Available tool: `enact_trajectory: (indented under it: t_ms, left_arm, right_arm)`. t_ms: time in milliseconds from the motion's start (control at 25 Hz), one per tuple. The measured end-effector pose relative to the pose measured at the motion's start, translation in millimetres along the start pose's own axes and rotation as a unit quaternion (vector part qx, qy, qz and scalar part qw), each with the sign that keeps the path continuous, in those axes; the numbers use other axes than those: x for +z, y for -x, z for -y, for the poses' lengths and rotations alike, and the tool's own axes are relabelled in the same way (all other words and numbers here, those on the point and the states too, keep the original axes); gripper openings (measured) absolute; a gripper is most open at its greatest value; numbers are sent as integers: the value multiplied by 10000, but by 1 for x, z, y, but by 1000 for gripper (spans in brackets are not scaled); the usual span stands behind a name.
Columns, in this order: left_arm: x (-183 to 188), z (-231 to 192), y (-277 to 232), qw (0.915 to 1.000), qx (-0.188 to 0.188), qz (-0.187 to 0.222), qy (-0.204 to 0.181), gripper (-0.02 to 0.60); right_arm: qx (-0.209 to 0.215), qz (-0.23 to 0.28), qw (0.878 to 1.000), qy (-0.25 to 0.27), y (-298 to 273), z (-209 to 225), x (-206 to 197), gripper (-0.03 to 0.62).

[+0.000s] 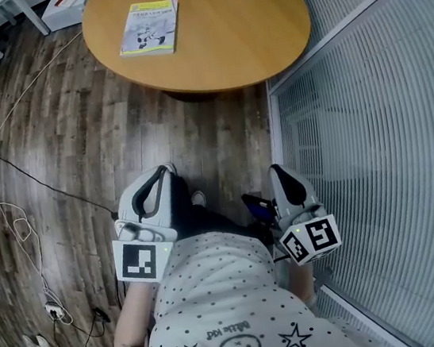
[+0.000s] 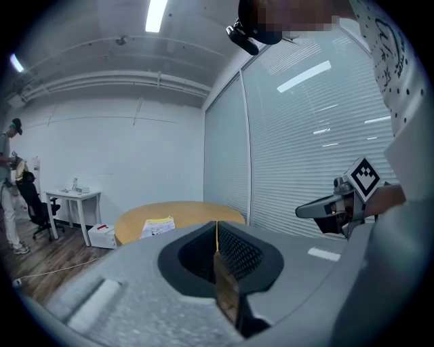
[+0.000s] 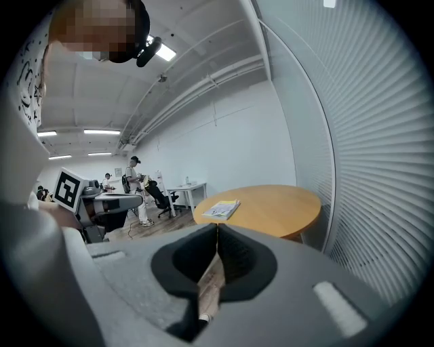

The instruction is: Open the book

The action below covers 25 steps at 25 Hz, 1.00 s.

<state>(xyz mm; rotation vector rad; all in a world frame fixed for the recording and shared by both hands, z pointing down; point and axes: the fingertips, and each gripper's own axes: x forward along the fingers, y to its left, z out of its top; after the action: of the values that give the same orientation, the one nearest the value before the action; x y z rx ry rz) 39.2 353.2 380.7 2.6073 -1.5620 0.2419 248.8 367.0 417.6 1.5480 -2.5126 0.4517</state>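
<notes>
Both claws held low against your body, neither at the table yet.
- Left gripper point(image 1: 162, 173): jaws pressed together, nothing between them.
- Right gripper point(image 1: 278, 171): jaws likewise closed and empty.
- Book point(image 1: 149, 27): closed, flat, cover up, on the far left part of the round table point(image 1: 246, 36), well apart from both claws. Task not yet begun.

Risks from here:
- Closed tips cannot pinch the cover. Part the jaws first, or you will only nudge the book.
- The tabletop looks smooth. Lift the cover with one claw alone and the whole book will likely slide or rise, so pin it with the other.
- Grab too deep and you take several pages, which may crease.
- Cables point(image 1: 22, 212) run over the floor at left: a snag as you step in.
- The blind-covered wall point(image 1: 373, 147) is near your right claw: a knock if you swing wide.
</notes>
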Motion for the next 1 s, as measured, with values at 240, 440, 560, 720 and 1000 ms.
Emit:
enact_trajectory:
  t_ms: [240,440,560,720,1000]
  left_arm:
    - [2,-30,-19,10000,-7,18,64,15]
    - [4,-70,-43,9999,-92,-15,84,15]
    - [15,-97,-60,9998,-170,-11,89,15]
    - [27,-131,-82,9995,-309,-49,33,15]
    - [36,-168,-97,9983,-549,-126,116,15]
  right_arm:
    - [-138,-119,9998,-44,-26,2,5,5]
    - [-197,-217,9995,-85,-68,-4,16,5]
    - [-255,-183,9994,-127,-99,-8,35,5]
    - [-248,-32,9995,-189,-141,-21,64,5]
    - [-498,-48,9984,-265,-173,-37,81,5]
